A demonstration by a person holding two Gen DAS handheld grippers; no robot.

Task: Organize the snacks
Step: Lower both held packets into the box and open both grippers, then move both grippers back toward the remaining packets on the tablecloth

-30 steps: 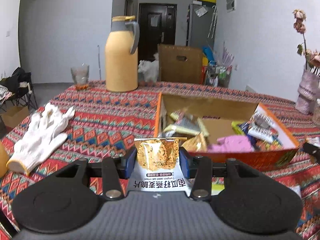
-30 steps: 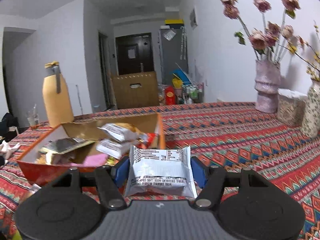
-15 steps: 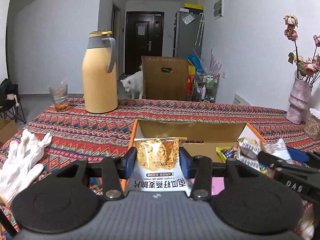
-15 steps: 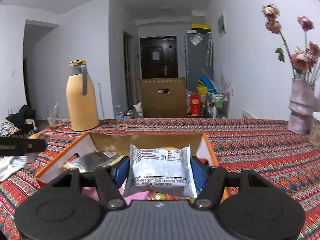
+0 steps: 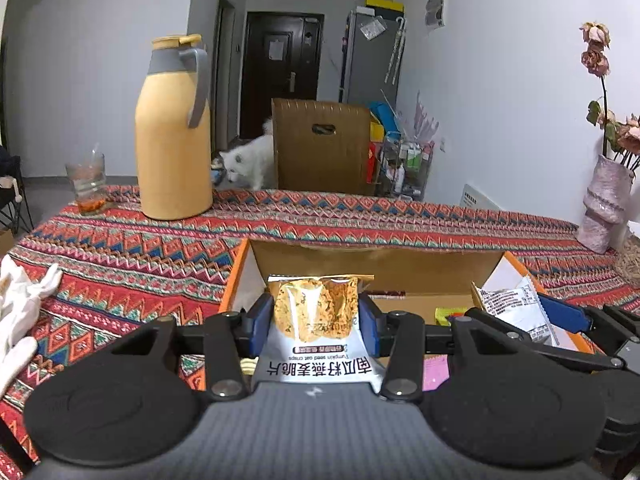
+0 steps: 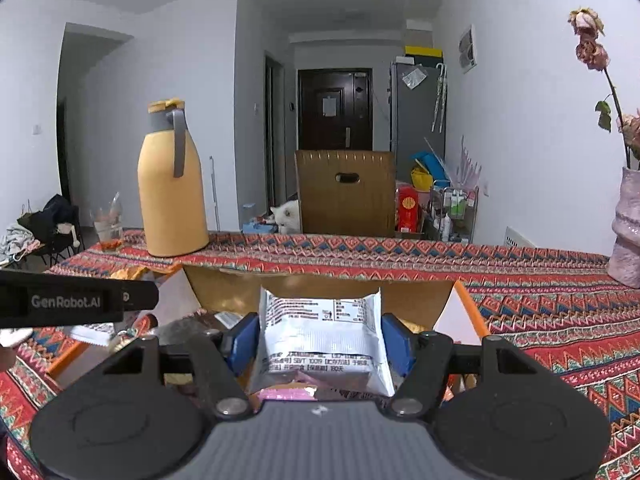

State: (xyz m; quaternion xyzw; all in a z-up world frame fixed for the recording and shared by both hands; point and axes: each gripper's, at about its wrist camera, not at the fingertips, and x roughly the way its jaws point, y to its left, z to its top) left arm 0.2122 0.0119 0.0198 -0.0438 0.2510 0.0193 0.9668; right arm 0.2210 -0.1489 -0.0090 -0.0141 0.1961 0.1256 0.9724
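My left gripper (image 5: 315, 314) is shut on a pumpkin seed oat crisps packet (image 5: 314, 320), held over the near left part of the orange cardboard box (image 5: 376, 268). My right gripper (image 6: 320, 334) is shut on a silver snack packet (image 6: 318, 336), held over the same box (image 6: 316, 292). In the left wrist view the right gripper (image 5: 532, 312) shows at the right with its packet (image 5: 508, 300). In the right wrist view the left gripper's body (image 6: 76, 300) crosses the left edge. Several snacks lie in the box, mostly hidden behind the grippers.
A yellow thermos jug (image 5: 174, 132) and a glass (image 5: 86, 182) stand at the table's far left. White gloves (image 5: 20, 312) lie at the left. A pink vase (image 5: 604, 204) with dried flowers stands far right. A white dog (image 5: 248, 162) and a brown chair (image 5: 324, 148) are behind the table.
Both grippers have swung toward the box with their packets and now sit side by side over it; the box has shifted to the centre of each view.
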